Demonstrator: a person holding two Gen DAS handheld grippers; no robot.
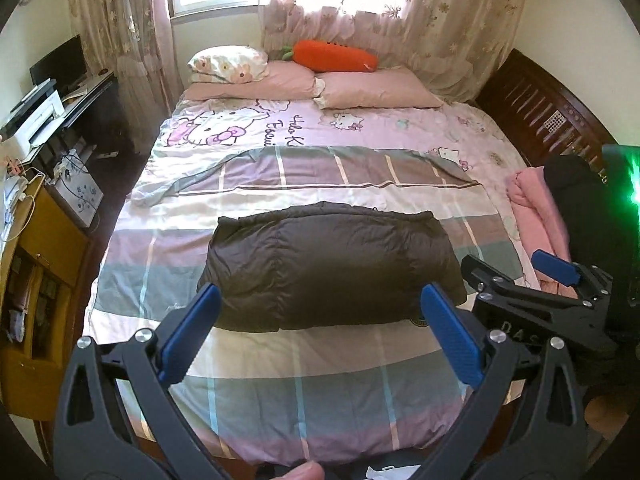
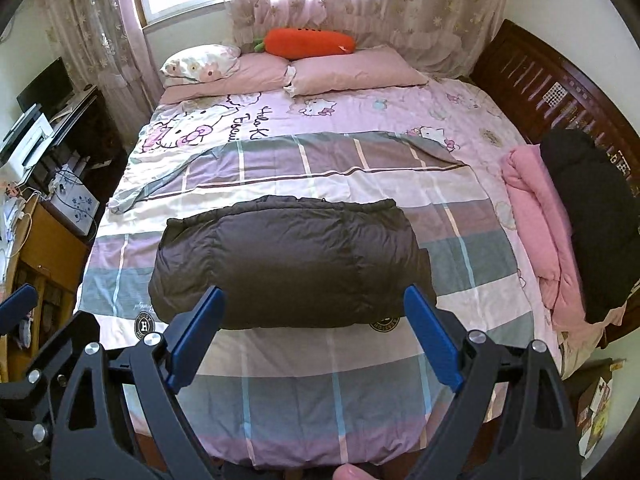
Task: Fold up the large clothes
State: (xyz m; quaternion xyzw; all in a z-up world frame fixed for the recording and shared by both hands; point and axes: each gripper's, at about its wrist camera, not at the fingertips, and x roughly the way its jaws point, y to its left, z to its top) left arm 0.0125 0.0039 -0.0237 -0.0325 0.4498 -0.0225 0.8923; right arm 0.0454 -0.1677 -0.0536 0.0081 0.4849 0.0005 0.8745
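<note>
A dark brown puffer jacket (image 1: 328,268) lies folded into a compact bundle on the checked bedspread (image 1: 280,392), near the foot of the bed. It also shows in the right wrist view (image 2: 288,264). My left gripper (image 1: 320,336) is open and empty, held just short of the jacket's near edge. My right gripper (image 2: 314,334) is open and empty too, also just short of the near edge. The right gripper shows at the right of the left wrist view (image 1: 532,276). A left fingertip (image 2: 20,300) shows at the left edge of the right wrist view.
A pink garment (image 2: 536,236) and a black garment (image 2: 592,224) are piled on the bed's right side by the wooden headboard (image 2: 560,92). Pillows (image 2: 352,72) and a carrot plush (image 2: 308,42) lie at the far end. A desk and cabinet (image 2: 44,216) stand left of the bed.
</note>
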